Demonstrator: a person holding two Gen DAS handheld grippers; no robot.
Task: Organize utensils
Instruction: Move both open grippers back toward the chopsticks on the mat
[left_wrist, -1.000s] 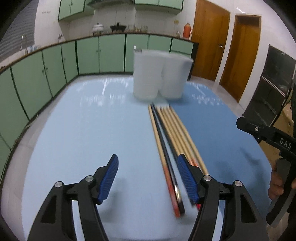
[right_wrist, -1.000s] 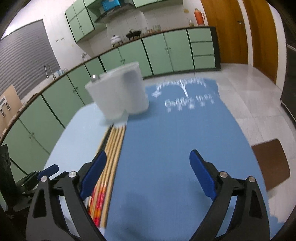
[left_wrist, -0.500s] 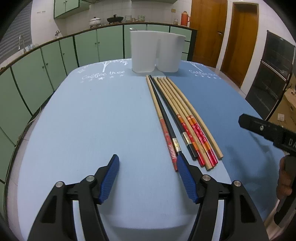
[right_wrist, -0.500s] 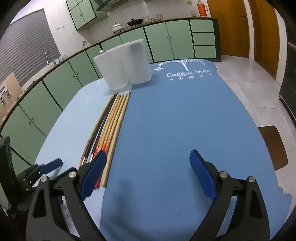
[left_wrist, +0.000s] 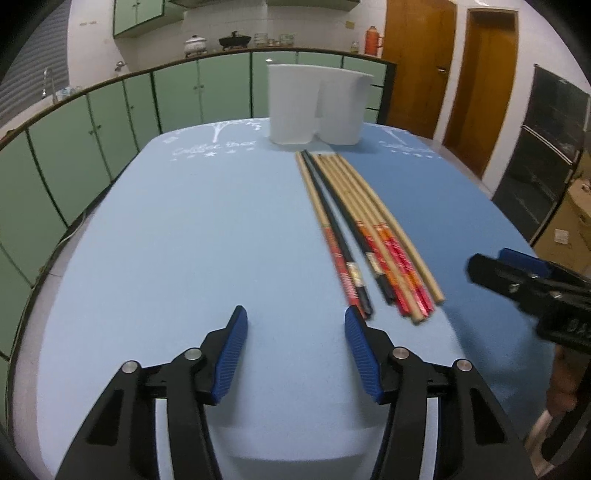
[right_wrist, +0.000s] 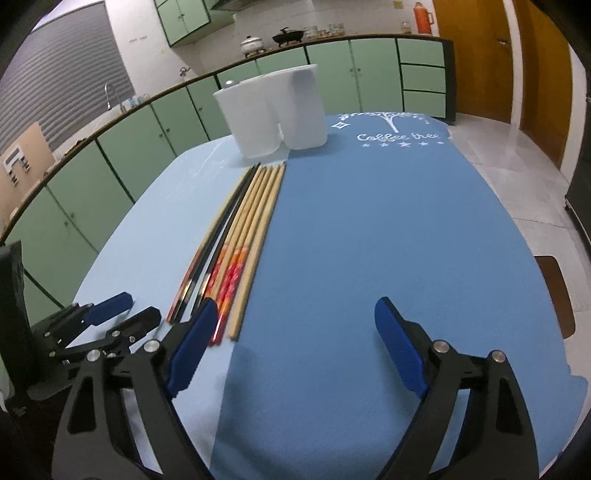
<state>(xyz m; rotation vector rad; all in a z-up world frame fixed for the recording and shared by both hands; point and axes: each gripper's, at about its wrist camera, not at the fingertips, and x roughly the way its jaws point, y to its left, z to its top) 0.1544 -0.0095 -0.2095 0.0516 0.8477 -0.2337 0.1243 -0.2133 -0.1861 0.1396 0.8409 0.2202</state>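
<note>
Several chopsticks (left_wrist: 354, 221) lie side by side on the blue table, some wooden with red ends, some black; they also show in the right wrist view (right_wrist: 243, 236). A white two-compartment holder (left_wrist: 317, 105) stands upright at their far tips, and shows in the right wrist view (right_wrist: 273, 110). My left gripper (left_wrist: 295, 325) is open and empty, just left of the chopsticks' near ends. My right gripper (right_wrist: 291, 314) is open and empty, just right of those ends; its left fingertip (right_wrist: 205, 314) overlaps them in view.
The table has a light blue half (left_wrist: 184, 229) and a darker blue half (right_wrist: 388, 229). Green cabinets (left_wrist: 92, 122) ring the room. Wooden doors (left_wrist: 476, 81) stand at the right. A brown stool seat (right_wrist: 554, 291) is beside the table's right edge.
Both grippers have pulled back and risen from near the holder toward the chopsticks' near ends. The holder now looks farther away. Both stay open.
</note>
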